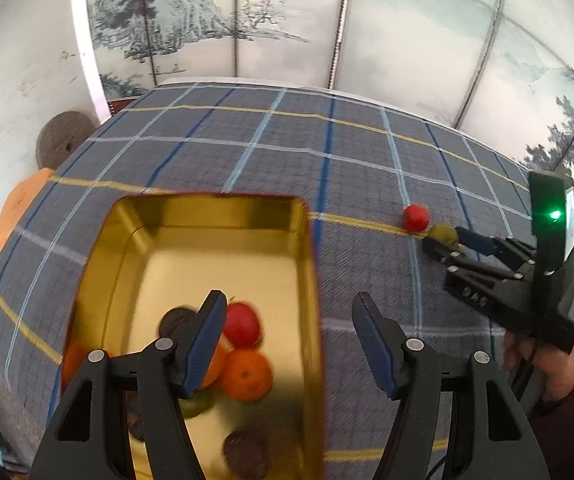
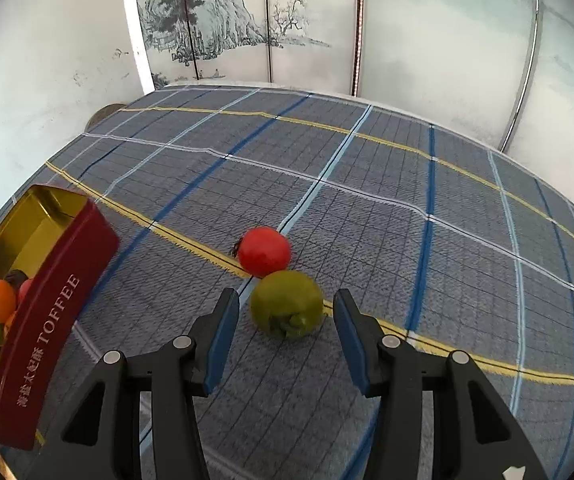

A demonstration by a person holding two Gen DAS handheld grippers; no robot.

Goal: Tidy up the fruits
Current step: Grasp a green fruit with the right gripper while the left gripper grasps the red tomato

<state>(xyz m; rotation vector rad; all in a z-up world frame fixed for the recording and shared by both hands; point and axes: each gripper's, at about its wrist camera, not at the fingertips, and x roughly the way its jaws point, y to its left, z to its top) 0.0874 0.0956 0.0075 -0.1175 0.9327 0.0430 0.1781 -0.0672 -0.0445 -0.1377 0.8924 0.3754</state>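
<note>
A gold-lined red tin marked TOFFEE holds several fruits, among them an orange and a red one. My left gripper is open and empty, over the tin's right wall. On the checked cloth lie a red fruit and a green fruit, touching each other. My right gripper is open with the green fruit between its fingertips, not clamped. The right gripper also shows in the left wrist view, beside the green fruit and the red fruit.
The table wears a grey-blue checked cloth. A painted folding screen stands behind it. A round grey disc and an orange object sit past the table's left edge.
</note>
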